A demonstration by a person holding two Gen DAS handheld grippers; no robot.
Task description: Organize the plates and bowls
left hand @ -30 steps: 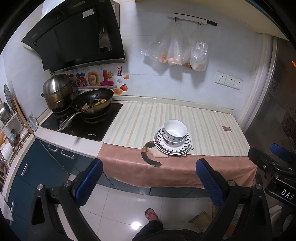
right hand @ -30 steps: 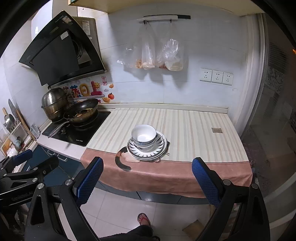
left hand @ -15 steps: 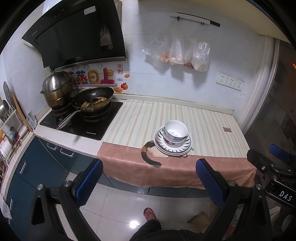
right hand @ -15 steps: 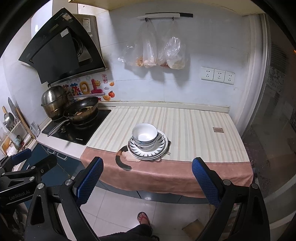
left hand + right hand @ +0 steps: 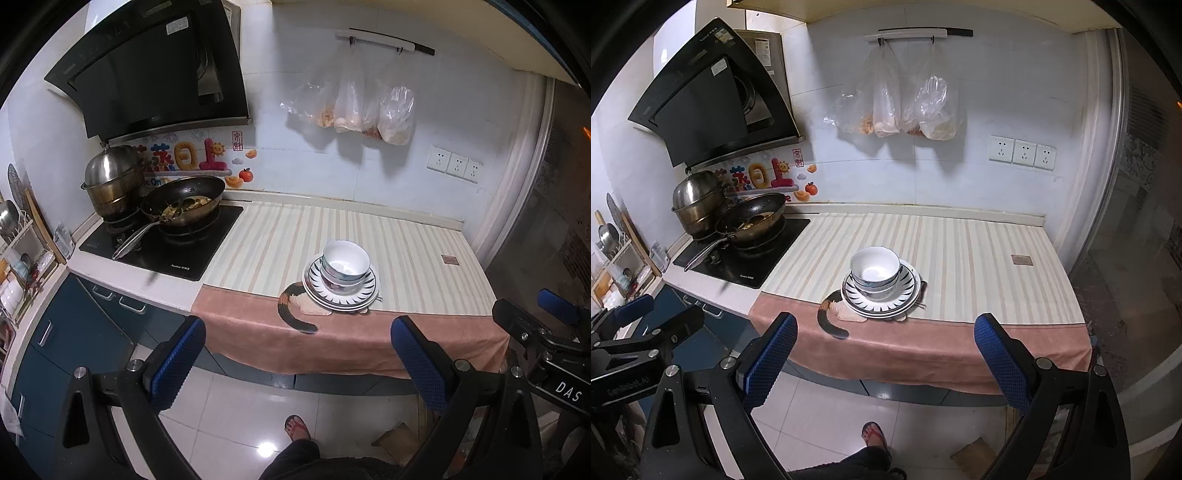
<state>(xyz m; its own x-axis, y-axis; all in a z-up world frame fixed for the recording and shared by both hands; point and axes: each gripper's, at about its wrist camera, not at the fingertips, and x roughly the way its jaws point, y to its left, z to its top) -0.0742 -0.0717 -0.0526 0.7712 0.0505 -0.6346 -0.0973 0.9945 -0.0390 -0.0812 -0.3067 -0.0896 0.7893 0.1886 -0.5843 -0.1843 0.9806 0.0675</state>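
White bowls [image 5: 344,266] [image 5: 874,270] with blue patterns are nested on a stack of striped-rim plates [image 5: 360,295] [image 5: 905,293]. The stack stands on the striped counter cloth [image 5: 406,251] near the front edge. Something thin, perhaps chopsticks [image 5: 921,295], pokes out at the plates' right side. My left gripper [image 5: 299,363] is open and empty, held back from the counter over the floor. My right gripper [image 5: 886,360] is likewise open, empty, and well short of the stack. Each gripper shows at the edge of the other's view.
A wok with food [image 5: 183,206] and a steel pot [image 5: 112,182] sit on the black hob [image 5: 166,251] at left. Plastic bags [image 5: 897,107] hang on the wall. A dish rack [image 5: 18,258] stands far left. A sandalled foot [image 5: 297,428] is on the tiled floor below.
Both views have drifted slightly closer to the counter. The bowls and plates have not moved, and both grippers stay open.
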